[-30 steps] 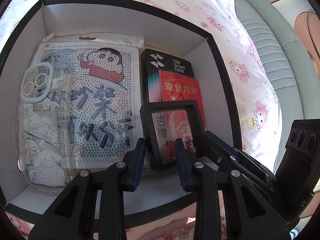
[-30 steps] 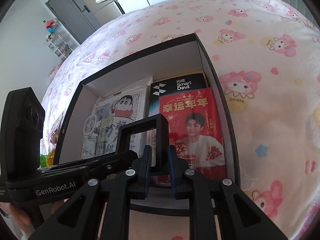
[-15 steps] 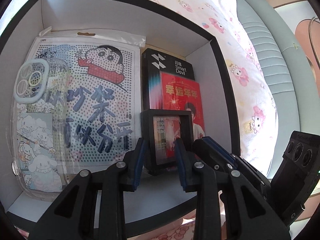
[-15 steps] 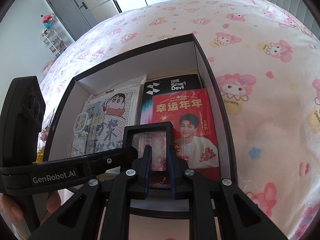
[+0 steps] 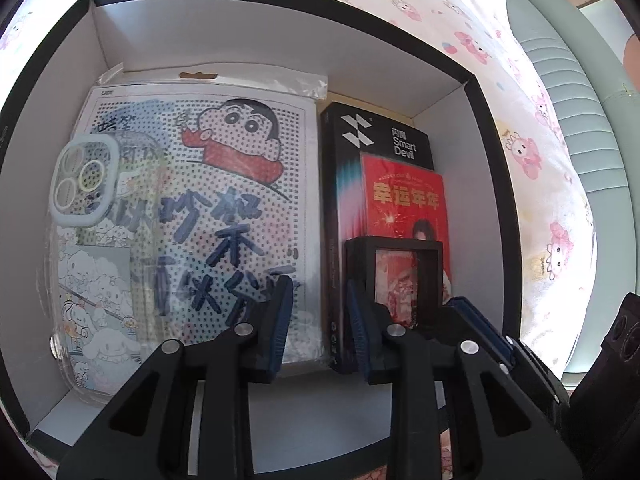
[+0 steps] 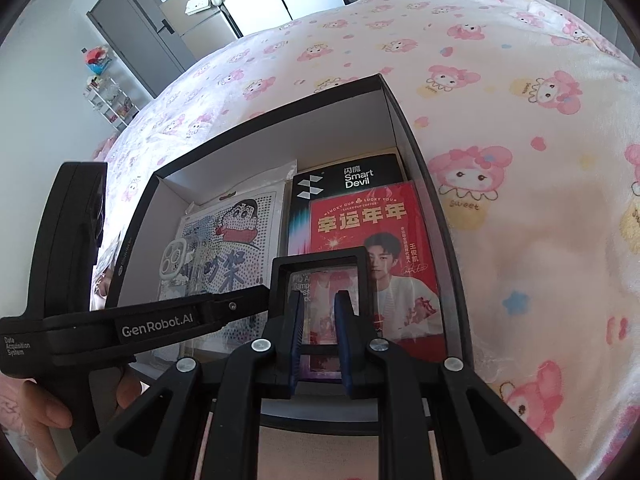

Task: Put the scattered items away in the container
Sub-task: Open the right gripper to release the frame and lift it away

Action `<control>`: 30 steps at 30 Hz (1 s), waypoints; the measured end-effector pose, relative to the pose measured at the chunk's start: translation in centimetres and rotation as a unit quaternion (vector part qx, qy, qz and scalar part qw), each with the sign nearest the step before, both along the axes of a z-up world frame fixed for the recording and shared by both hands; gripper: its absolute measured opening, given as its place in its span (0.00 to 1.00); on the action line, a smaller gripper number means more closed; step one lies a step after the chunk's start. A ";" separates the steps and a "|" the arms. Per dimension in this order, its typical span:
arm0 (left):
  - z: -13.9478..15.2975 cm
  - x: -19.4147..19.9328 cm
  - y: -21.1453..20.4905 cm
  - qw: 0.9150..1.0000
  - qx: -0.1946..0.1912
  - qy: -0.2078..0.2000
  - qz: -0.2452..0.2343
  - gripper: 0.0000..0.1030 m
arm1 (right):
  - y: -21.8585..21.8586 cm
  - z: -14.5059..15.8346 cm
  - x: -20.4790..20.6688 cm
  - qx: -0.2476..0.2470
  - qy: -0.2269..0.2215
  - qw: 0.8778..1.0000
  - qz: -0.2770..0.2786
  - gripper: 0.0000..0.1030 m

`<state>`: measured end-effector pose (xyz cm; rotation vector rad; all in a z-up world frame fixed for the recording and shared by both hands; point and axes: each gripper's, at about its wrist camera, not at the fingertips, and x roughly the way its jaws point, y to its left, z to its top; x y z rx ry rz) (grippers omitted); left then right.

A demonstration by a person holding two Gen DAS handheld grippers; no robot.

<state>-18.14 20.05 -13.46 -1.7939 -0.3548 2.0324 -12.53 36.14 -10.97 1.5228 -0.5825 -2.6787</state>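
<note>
Placement under way: right gripper (image 6: pixel 318 334), jaws narrowly parted around the small black square frame (image 6: pixel 320 280), sets it atop the red card (image 6: pixel 372 232) inside the black-rimmed white box (image 5: pixel 280 40). Left gripper (image 5: pixel 316 328) hovers open, empty. Next, likely widen and withdraw.

The black box (image 6: pixel 347 178) lying in the container reads "Smart Devil". The red card (image 6: pixel 372 220) on top of it carries "LUCKY CUP" and "幸运年年". The left gripper's (image 5: pixel 316 320) handle, seen from the right wrist, bears "GenRobot.AI" and "Data Acquisition System".
</note>
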 end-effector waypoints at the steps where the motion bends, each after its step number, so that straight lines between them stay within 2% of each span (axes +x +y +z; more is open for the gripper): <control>1: -0.1 0.1 0.4 1.000 0.002 -0.005 -0.011 0.26 | -0.1 -0.1 0.0 0.004 -0.003 1.000 -0.001 0.14; 4: -0.1 0.7 1.2 0.999 0.012 -0.013 -0.033 0.26 | -0.3 -0.3 0.0 0.017 -0.006 1.000 -0.001 0.14; 6: 0.1 1.0 0.8 0.999 0.022 -0.007 -0.025 0.26 | -0.2 -0.2 0.0 0.015 -0.004 1.000 -0.002 0.14; 9: 0.5 1.1 -0.5 0.999 0.054 0.000 -0.002 0.26 | 0.5 0.1 0.3 -0.013 0.006 1.000 -0.012 0.14; 12: 0.9 1.5 -1.0 0.996 0.092 -0.001 -0.003 0.26 | 1.1 0.2 0.5 -0.050 0.015 0.999 -0.009 0.14; 14: 0.9 1.7 -1.0 0.995 0.102 -0.005 -0.007 0.25 | 0.8 0.1 0.4 -0.042 0.012 0.999 -0.009 0.14; 19: 0.0 2.0 -0.5 0.995 0.097 -0.025 -0.013 0.25 | 0.2 0.1 0.3 0.003 0.003 1.000 -0.011 0.14; 25: -1.6 2.1 -0.9 0.989 0.134 -0.062 -0.006 0.23 | 0.2 0.2 0.6 0.018 0.000 1.000 -0.017 0.14; 30: -2.2 2.6 -1.1 0.984 0.157 -0.081 -0.007 0.20 | 0.7 0.4 0.8 0.009 0.002 1.000 -0.026 0.12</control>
